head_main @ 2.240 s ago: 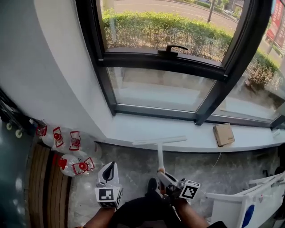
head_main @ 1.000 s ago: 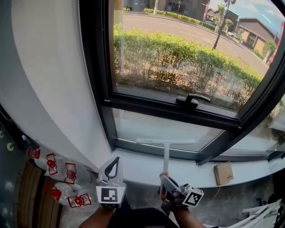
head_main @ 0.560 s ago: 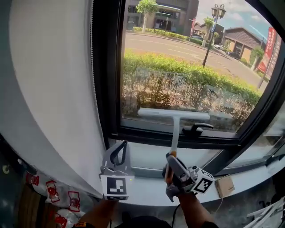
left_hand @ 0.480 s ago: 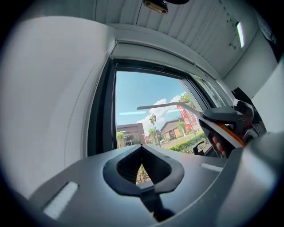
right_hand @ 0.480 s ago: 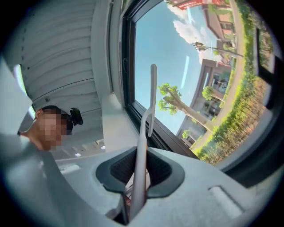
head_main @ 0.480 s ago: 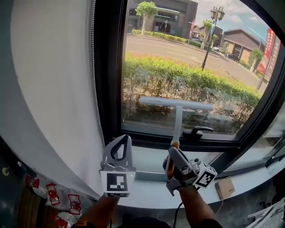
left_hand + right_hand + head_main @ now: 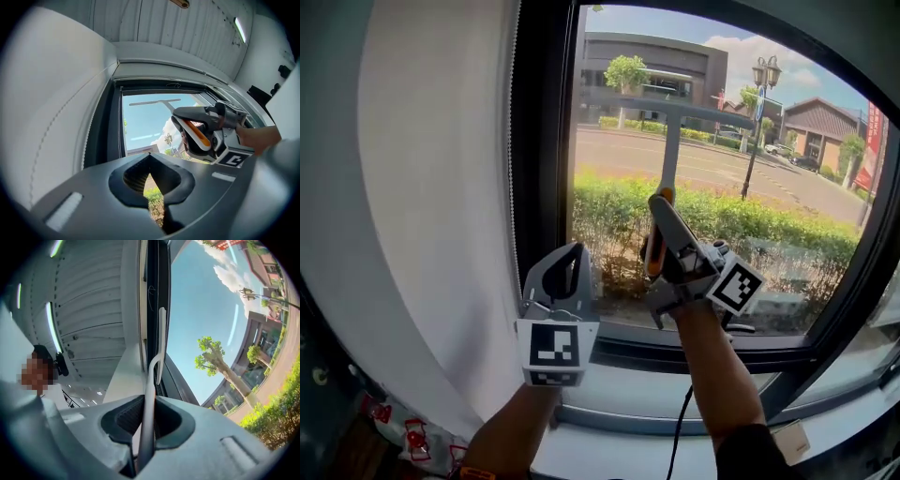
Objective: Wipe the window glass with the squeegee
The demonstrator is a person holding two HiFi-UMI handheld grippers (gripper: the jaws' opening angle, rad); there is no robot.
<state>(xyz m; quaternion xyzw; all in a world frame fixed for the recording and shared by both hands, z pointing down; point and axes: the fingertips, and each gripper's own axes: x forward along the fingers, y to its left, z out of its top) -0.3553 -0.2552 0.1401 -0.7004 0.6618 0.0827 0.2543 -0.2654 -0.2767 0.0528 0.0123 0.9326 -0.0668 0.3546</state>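
**Squeegee held high on the pane: where the stroke could fail**

Daylit window glass [image 7: 787, 187] fills a dark frame [image 7: 542, 141], and a white curtain [image 7: 431, 187] hangs just beside it on the left. The right gripper [image 7: 659, 208] has its fingers clamped on the slim handle of the squeegee [image 7: 669, 150]. The blade is up near the top of the pane, though whether it touches the glass is unclear. The left gripper [image 7: 569, 253] hangs lower, its fingers closed together on nothing.

The grip is far from the blade, so pressing in could twist the handle between the fingers. That would lift one end of the blade and leave streaks. Drifting left could knock the frame or snag the curtain.
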